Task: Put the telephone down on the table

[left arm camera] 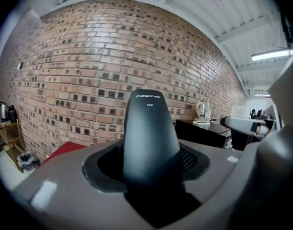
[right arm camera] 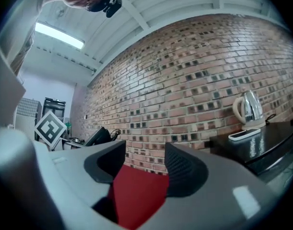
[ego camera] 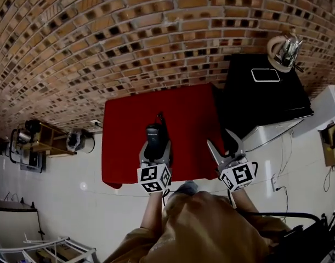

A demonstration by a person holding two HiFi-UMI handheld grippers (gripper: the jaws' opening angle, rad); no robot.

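Above the red counter (ego camera: 123, 141), the left tongs (ego camera: 155, 145) pinch the telephone (left arm camera: 151, 138), a stiff, smooth, probably light handset, best gripped mid-body. Beside it, the right tongs (right arm camera: 145, 163) stand spread, empty.

Kettle (ego camera: 287, 51) on cabinet (ego camera: 264, 106), right of table (ego camera: 126, 147)

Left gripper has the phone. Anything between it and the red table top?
Nothing visible. The telephone sits clamped in the left gripper over the red table, and the head view shows only bare red cloth around it. The right gripper is open, empty and off to the side, not under the phone.
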